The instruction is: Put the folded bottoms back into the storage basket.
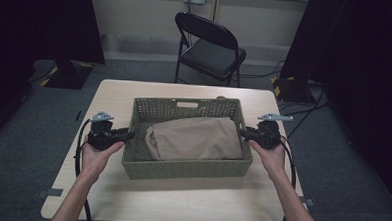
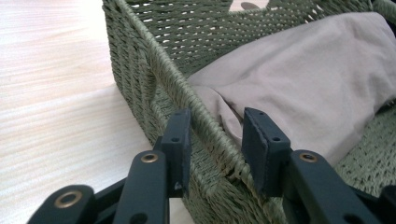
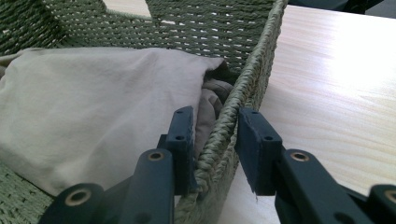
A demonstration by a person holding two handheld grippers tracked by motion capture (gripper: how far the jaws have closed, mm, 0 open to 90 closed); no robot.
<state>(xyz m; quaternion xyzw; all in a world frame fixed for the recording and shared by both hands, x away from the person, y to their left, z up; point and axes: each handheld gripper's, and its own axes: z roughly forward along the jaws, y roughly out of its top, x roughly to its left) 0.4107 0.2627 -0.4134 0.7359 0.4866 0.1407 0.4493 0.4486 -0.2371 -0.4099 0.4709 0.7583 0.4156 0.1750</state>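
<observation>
Both grippers, left (image 2: 212, 140) and right (image 3: 212, 140), straddled the green woven basket's (image 1: 186, 169) side rims mid-frame, jaws apart; each needed to clamp evenly before lifting.

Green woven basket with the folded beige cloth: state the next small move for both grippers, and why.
Probably close both grippers onto the rim. The left gripper and right gripper each straddle a side wall of the green woven basket, with a visible gap beside the rim, so neither seems clamped yet. A firm grip should come before lifting the basket and beige cloth.
</observation>
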